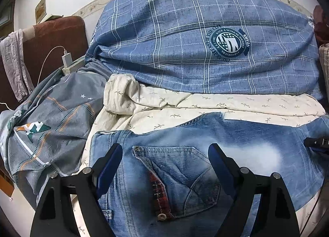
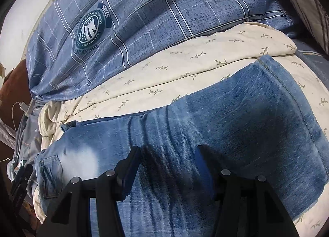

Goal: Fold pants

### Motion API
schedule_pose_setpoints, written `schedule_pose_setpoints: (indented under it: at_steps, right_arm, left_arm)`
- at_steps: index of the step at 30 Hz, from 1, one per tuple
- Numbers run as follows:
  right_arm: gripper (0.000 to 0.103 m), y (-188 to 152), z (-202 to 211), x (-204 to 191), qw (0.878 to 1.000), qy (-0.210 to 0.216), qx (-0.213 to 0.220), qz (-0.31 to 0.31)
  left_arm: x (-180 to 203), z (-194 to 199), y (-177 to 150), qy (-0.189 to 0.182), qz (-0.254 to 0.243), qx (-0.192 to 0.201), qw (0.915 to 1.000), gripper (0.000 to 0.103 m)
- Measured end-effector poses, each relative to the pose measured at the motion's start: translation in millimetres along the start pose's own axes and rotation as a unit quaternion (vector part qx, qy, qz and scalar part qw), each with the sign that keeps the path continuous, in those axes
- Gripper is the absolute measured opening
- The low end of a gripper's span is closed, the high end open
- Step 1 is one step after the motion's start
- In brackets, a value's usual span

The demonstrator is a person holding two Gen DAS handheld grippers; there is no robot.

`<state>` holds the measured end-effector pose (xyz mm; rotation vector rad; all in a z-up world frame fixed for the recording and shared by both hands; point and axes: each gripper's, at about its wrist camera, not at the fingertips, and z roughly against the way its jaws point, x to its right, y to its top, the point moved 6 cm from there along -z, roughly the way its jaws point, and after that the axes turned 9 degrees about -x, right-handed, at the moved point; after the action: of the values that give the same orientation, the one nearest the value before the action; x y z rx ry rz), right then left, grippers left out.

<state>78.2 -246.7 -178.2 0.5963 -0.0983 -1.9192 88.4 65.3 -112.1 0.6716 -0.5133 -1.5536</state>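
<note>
A: Jeans point(image 1: 205, 150) lie spread flat on the cream leaf-print quilt point(image 1: 226, 103), waist end toward 9 o'clock, legs running off toward 3 o'clock. Where are your claws?

B: Left gripper point(image 1: 165, 150) is over the seat, spread wide, nothing in it. The back pocket point(image 1: 181, 173) sits right between the blue pads point(image 1: 111, 167). Right gripper point(image 2: 167, 152) is over the leg, also wide apart and empty, hovering above a faded stretch of denim. The leg hem point(image 2: 287, 92) is off toward 1 o'clock in that view.

A: Are they touching the cloth?

B: Cannot tell; close, I judge, but no pinch.

A: Then my guess is the fold has not begun. The blue plaid duvet point(image 1: 205, 37) is heaped at 12 o'clock, so there is little room that way.

B: So I should bring the hem across toward the waistband rather than push upward.

A: Yes. Take both layers at an edge, not mid-panel, or only the top layer lifts. Lift both ends level and keep the seams aligned.

B: The grey star-print cover point(image 1: 51, 117) at 9 o'clock crowds the waist.

A: Lay the fold short of it.
</note>
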Motion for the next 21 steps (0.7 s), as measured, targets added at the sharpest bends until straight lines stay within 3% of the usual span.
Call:
schedule_pose_setpoints:
  at_steps: [21]
  right_arm:
    - [0.060, -0.5, -2.3, -3.8, 1.000, -0.015, 0.000, 0.011]
  left_arm:
    - [-40.0, 8.2, 2.0, 0.021, 0.040, 0.015, 0.9988, 0.087]
